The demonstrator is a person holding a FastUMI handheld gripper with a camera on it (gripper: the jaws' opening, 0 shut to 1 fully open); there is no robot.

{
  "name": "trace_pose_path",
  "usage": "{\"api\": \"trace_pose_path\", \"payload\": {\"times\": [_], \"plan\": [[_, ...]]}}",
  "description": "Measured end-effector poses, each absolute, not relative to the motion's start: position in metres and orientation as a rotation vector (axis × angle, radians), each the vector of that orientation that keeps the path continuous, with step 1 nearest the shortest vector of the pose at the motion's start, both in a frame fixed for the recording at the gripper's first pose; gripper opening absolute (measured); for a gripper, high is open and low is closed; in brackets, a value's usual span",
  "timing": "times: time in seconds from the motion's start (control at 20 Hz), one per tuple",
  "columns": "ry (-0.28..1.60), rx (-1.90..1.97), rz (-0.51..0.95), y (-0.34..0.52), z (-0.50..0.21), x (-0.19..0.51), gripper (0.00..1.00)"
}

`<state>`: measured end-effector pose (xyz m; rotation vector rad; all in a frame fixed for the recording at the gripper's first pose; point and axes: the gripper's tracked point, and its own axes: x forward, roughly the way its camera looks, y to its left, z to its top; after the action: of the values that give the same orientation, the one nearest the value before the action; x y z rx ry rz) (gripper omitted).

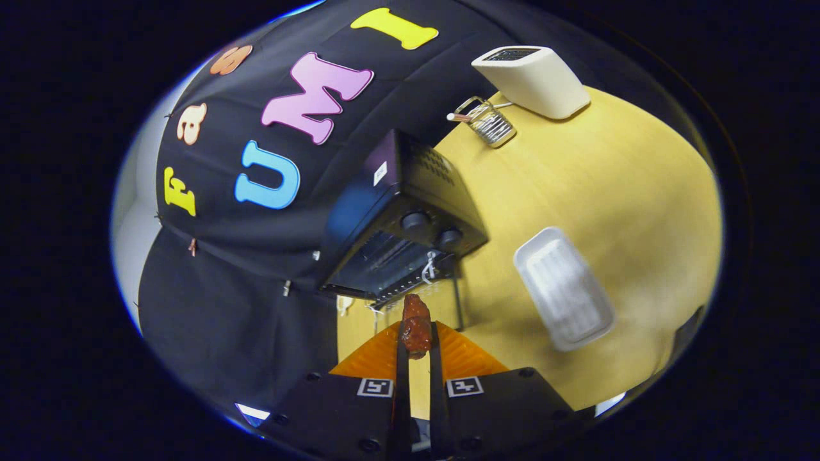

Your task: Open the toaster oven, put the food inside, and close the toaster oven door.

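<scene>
Right up close, the claw (pixel 416 342) is clamped on a piece of reddish-brown food (pixel 416 326), looks like a chunk of glazed meat, with both fingers (pixel 401 384) squeezing it from either side. The food pokes up past the fingertips, so the top half of it is sticking out free.

Just beyond the food is the toaster oven (pixel 400 224), a black box with two round knobs (pixel 432 230) on its front panel. Its door (pixel 416 307) is already dropped open, and you can see the rack inside through the opening. There's a bit of white cord or tie (pixel 428 267) hanging at the front near the knob panel. The whole view is tilted, so the oven looks like it's leaning, but it sits flat on the yellow wooden counter (pixel 608 192).

Off to the side of the oven, well apart from it, there's a white rectangular tray (pixel 564 288) with a ribbed bottom lying on the counter, nothing in it. Further back along the counter is a cream-colored pop-up toaster (pixel 532 80), and just beside that a small clear ribbed glass thing with a metal handle (pixel 487 120), can't really tell what it is.

So food's in the claw, held right in front of the open oven, not inside yet.
</scene>
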<state>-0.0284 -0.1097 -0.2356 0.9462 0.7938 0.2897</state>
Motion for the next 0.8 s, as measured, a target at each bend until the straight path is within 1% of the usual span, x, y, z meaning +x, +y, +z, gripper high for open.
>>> {"api": "trace_pose_path", "payload": {"times": [0.15,0.35,0.65,0.8], "plan": [[0.750,1.007,0.261,-0.054,-0.239,-0.026,0.15],[0.720,1.033,0.183,-0.007,-0.251,-0.019,0.16],[0.561,1.173,0.063,0.020,-0.247,0.036,0.16],[0.499,1.218,0.014,0.029,-0.256,0.066,0.16]]}}
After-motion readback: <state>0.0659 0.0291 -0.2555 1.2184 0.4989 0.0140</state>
